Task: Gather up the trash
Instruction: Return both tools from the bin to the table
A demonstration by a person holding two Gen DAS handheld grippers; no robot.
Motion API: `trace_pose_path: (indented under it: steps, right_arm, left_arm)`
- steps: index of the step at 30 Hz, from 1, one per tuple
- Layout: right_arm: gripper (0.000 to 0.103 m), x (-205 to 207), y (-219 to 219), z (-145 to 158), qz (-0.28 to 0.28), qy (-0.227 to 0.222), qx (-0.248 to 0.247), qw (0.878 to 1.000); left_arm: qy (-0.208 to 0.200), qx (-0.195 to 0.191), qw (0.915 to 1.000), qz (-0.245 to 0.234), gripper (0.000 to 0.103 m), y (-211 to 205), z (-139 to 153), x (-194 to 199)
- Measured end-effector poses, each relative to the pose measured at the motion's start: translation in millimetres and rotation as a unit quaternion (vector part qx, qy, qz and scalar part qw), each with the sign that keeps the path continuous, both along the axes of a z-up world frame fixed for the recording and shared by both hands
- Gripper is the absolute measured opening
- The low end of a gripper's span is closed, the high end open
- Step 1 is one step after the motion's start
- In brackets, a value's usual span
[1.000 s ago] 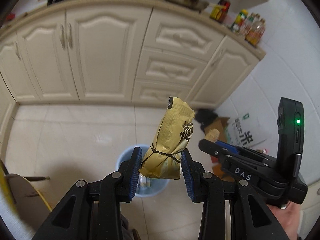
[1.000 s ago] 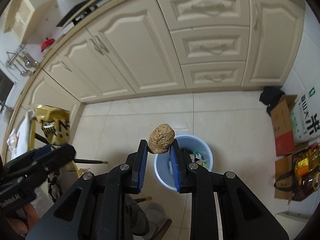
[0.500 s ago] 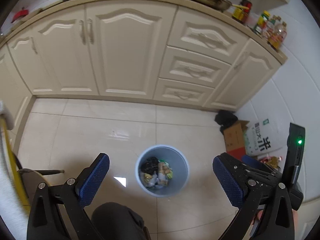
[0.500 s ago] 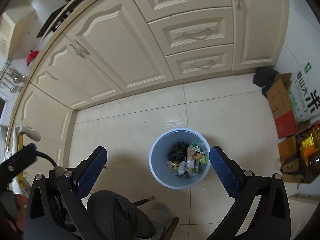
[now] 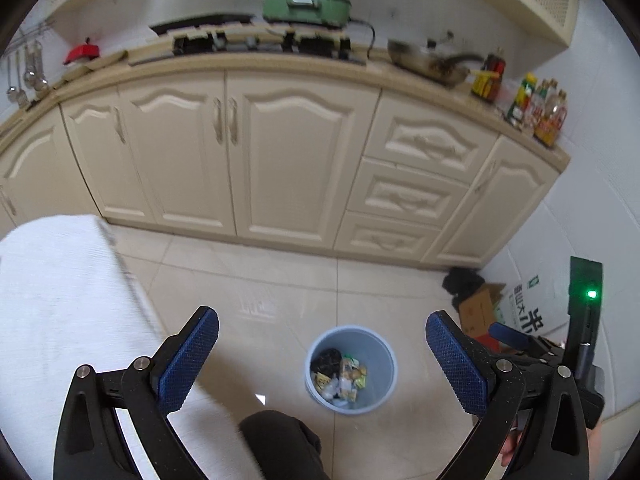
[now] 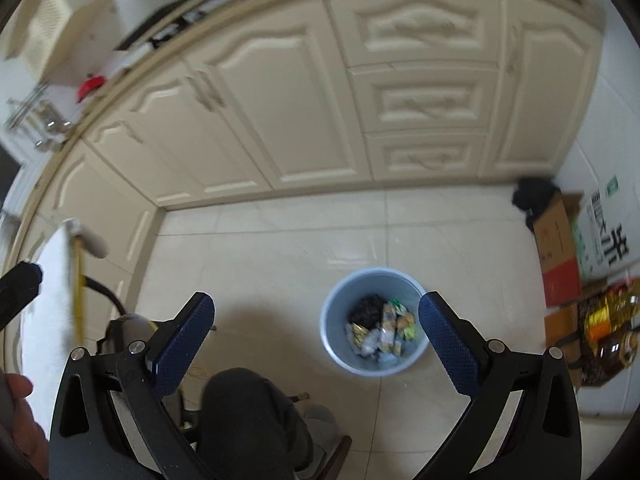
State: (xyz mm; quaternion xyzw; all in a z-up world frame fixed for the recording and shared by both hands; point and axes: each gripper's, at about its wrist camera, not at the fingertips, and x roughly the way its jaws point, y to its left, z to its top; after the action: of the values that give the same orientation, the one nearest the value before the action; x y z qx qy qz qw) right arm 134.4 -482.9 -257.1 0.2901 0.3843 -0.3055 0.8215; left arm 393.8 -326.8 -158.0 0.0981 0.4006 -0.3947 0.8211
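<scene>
Drop step looks done: the left claw (image 5: 322, 356) and right claw (image 6: 316, 332) both gape empty above the bin (image 5: 351, 369) on the floor, trash (image 6: 380, 330) lying inside, so next probably means finding more litter, none visible here.

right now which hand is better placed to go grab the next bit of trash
Probably the left. Both the left gripper and right gripper have open, empty jaws above the blue bin, but the left one sits beside the white cloth surface. No loose trash shows, so it's close.
</scene>
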Motion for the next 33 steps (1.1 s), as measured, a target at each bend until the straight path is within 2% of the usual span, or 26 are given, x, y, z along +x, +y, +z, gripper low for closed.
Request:
trace_pose_path:
  steps: [7,14,22,28,33]
  right_arm:
    - [0.103,40.3,70.5,65.6,0.059,-0.034,-0.067,0.995]
    - [0.103,90.2,145.2,107.8,0.133,-0.059,-0.109,0.983]
    - [0.103,141.8,227.1,133.1,0.221,-0.086,-0.131,0.963]
    - [0.103,183.3,280.1,138.7,0.282,-0.100,-0.128,0.946]
    - [0.103,224.9,328.4,133.7,0.333,-0.088,-0.134,0.929]
  left_arm:
    - [-0.040,-0.049,0.9970,0.045,0.102,107.5,44.2,-25.9]
    - [-0.072,-0.087,0.9866,0.118,0.102,224.4,77.3,-54.5]
    - [-0.101,-0.097,0.9699,0.200,0.102,334.4,98.9,-90.5]
    - [-0.107,-0.098,0.9529,0.266,0.102,410.2,111.5,-116.7]
    - [-0.117,-0.085,0.9358,0.321,0.102,457.1,115.5,-133.6]
